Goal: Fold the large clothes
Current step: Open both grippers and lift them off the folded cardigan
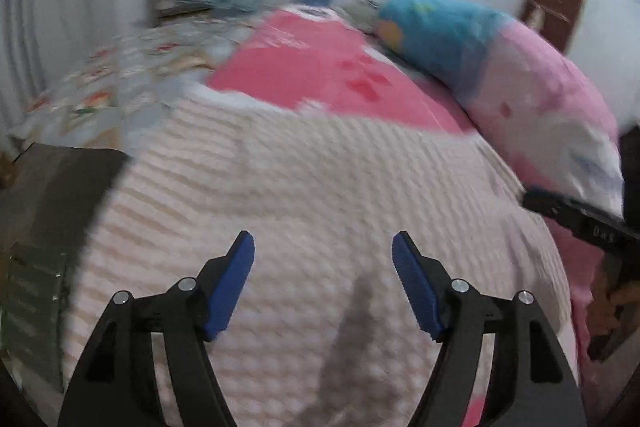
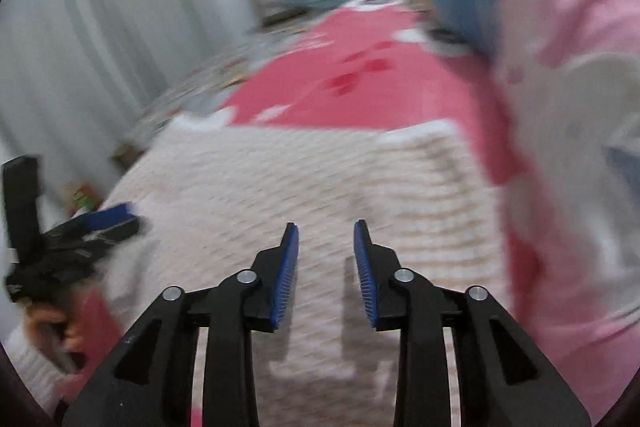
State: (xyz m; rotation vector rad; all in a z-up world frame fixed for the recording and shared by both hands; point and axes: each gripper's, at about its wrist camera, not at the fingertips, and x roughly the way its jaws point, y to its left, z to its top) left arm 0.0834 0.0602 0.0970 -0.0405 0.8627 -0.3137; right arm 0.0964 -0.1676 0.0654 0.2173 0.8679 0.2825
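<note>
A large pale pink and white striped knit garment (image 1: 312, 179) lies spread flat on the bed, filling the near half of both views (image 2: 280, 179). My left gripper (image 1: 323, 241) hovers over its near part with the jaws wide apart and nothing between them. My right gripper (image 2: 327, 227) hangs above the same garment, its blue pads a narrower gap apart, also with nothing between them. In the left wrist view the right gripper's black frame (image 1: 580, 223) shows at the right edge. In the right wrist view the left gripper (image 2: 92, 227), held by a hand, shows at the left edge. Both pictures are motion-blurred.
A pink sheet (image 1: 320, 67) covers the bed beyond the garment. A bulky pink and blue bundle of bedding (image 1: 520, 87) lies along the right side (image 2: 560, 107). A dark piece of furniture (image 1: 48, 195) stands left of the bed. Pale curtains (image 2: 80, 47) hang at the left.
</note>
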